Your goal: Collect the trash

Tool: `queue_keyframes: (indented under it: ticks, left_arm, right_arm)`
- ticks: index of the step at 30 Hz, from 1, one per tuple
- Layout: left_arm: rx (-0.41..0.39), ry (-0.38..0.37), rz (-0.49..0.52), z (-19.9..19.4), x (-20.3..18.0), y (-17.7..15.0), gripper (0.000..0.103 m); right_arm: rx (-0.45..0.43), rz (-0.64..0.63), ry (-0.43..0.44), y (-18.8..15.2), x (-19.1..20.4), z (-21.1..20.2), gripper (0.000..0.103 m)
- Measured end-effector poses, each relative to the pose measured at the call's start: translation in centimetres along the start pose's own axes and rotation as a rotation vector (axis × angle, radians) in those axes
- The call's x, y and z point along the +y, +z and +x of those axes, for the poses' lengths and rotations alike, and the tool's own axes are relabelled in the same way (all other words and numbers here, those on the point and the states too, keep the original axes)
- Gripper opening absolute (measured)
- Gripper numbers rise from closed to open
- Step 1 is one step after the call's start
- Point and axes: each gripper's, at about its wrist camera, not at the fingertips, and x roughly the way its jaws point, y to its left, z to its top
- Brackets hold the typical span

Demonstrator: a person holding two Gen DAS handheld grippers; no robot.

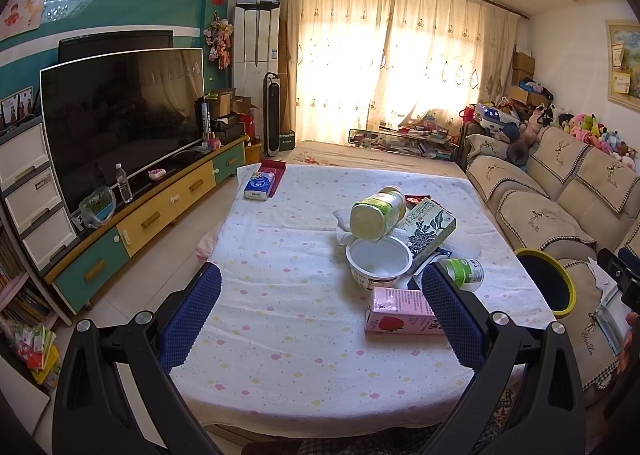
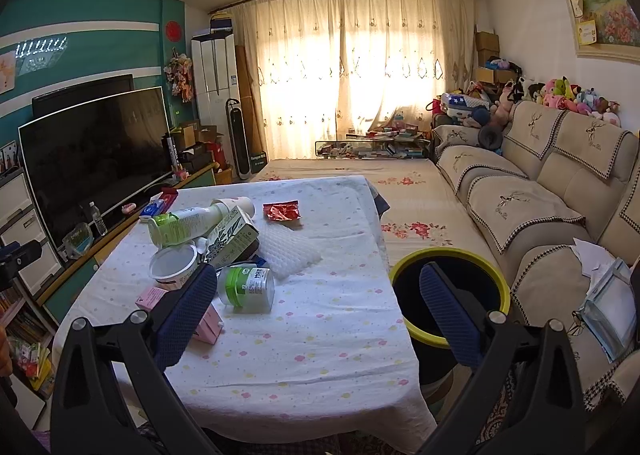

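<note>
Both pairs of jaws stood spread wide and held nothing, my left gripper (image 1: 320,311) above the bench (image 1: 280,335) and my right gripper (image 2: 316,315) straddling its edge and the yellow-rimmed bin (image 2: 452,259). The trash sat heaped mid-bench: a pink strawberry carton (image 1: 400,315) nearest me, a white tub (image 1: 378,259), a small green-labelled bottle (image 1: 464,273), a tall bottle (image 1: 378,213) lying across a leaf-printed box (image 1: 430,227). I judged the carton the sensible first pick (flat sides, nothing resting on it), closing across its narrow faces so the pile stayed undisturbed. Only the right view showed the red foil wrapper (image 2: 281,211) and a white textured sheet (image 2: 288,251); only the left showed a blue tissue pack (image 1: 260,185).
</note>
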Motion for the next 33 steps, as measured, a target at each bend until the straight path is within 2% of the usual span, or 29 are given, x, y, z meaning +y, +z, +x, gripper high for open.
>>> queue_keyframes:
  ticks: [33]
  left_arm:
    - [0.029,-0.006,0.0,1.1,-0.3,-0.8,0.099]
  right_arm:
    - [0.024,0.006,0.0,-1.1,-0.2,1.1,0.097]
